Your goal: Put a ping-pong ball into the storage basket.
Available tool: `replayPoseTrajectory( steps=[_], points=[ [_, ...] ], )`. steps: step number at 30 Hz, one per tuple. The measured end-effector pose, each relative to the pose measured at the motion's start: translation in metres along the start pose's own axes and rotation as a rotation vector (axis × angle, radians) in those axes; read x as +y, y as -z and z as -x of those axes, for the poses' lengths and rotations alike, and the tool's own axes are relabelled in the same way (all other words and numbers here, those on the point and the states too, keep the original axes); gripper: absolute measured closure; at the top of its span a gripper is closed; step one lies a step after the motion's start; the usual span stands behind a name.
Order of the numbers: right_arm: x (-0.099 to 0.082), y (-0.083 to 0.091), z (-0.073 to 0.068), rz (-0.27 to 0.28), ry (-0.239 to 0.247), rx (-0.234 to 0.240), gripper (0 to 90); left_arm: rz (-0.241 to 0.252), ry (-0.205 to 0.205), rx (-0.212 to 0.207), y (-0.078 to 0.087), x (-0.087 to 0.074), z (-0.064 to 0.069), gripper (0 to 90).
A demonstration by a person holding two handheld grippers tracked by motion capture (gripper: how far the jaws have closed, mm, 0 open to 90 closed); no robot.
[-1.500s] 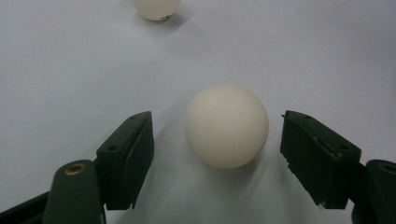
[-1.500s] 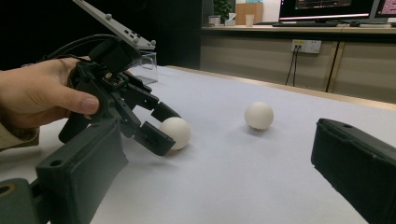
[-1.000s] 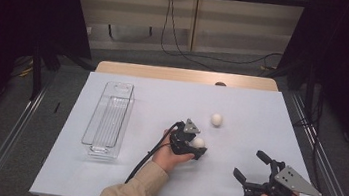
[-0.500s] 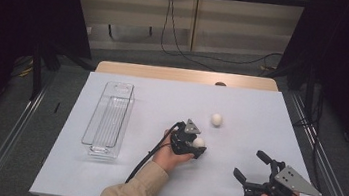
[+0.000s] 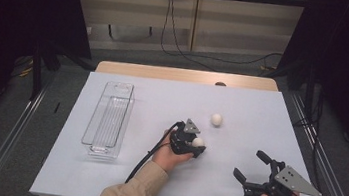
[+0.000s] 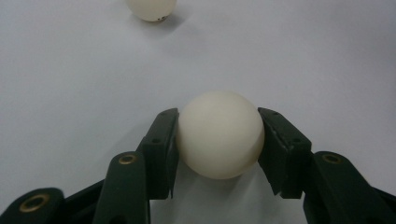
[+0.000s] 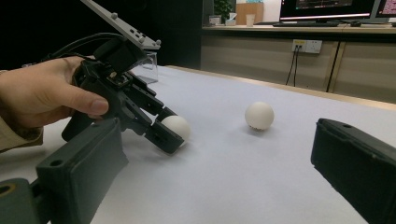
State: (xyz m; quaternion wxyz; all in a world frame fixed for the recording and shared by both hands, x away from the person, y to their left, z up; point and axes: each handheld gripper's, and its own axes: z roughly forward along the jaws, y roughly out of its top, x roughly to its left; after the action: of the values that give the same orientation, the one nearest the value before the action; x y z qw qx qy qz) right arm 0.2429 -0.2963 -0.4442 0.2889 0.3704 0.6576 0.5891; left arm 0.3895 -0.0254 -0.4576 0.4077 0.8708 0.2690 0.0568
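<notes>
High view and both gripper views: grasp of the first ball. The left gripper (image 5: 198, 146) has just been closing its jaws, and a white ball (image 6: 219, 134) now sits between them, the two black pads pressed against its opposite sides. In the left gripper view the ball rests low against the white counter (image 5: 252, 107), near its middle, with a faint shadow beneath it; whether it has left the surface cannot be told. The right gripper view confirms the pinch from the side: the ball (image 7: 176, 127) is held at the jaw tips of the left gripper (image 7: 168, 133), which slopes down toward the counter from the person's left hand (image 7: 42, 93).

A second ball (image 5: 216, 119) lies free on the counter, just beyond the held one, apart from both grippers. The right gripper (image 5: 249, 167) hovers near the counter's front right corner with its jaws spread wide and nothing between them; its own pads frame the right gripper view at left and right.

A clear plastic tray (image 5: 109, 120) stands empty at the left of the counter, well apart from the balls. Judged from this layout, the grasp is secured, and the likely next stage is to lift the held ball and carry it to the tray; the second ball is not yet handled.
</notes>
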Motion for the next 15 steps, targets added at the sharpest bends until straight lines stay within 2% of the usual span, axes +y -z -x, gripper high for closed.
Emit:
replayPoseTrajectory(
  steps=[15],
  points=[
    [0.0,-0.0001,-0.0003,-0.001,0.003,0.001,2.1,0.008,0.013,-0.016,0.0076,0.0021,-0.0025,50.9]
  ],
)
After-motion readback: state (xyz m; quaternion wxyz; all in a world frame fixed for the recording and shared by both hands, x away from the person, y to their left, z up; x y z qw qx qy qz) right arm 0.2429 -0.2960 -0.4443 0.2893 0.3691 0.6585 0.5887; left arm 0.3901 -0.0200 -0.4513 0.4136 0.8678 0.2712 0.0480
